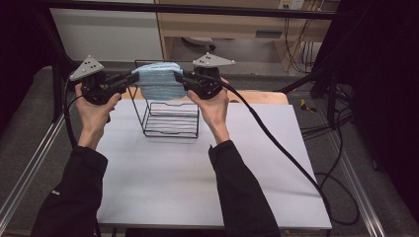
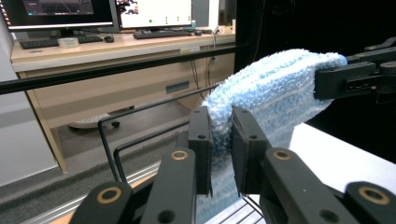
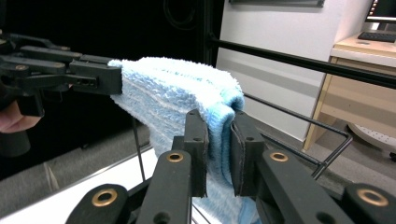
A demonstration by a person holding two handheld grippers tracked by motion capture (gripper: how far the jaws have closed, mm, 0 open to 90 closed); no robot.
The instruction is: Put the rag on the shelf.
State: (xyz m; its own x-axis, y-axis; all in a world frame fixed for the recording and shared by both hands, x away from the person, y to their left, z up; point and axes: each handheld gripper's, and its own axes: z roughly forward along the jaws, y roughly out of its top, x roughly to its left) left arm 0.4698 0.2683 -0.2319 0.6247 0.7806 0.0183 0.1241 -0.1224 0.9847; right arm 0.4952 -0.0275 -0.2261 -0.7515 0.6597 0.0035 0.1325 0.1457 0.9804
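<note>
Left claw (image 1: 129, 78) and right claw (image 1: 179, 76) each pinching blue towel (image 1: 158, 81) above wire rack (image 1: 170, 118); best kept level, lowered evenly onto top bar.

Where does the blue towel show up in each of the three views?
High view: blue towel upper centre, stretched between both grippers above the wire rack.
Left gripper view: towel centre right, pinched in the near jaws.
Right gripper view: towel centre, pinched in the near jaws.
Shared landmark: the wire rack.
</note>
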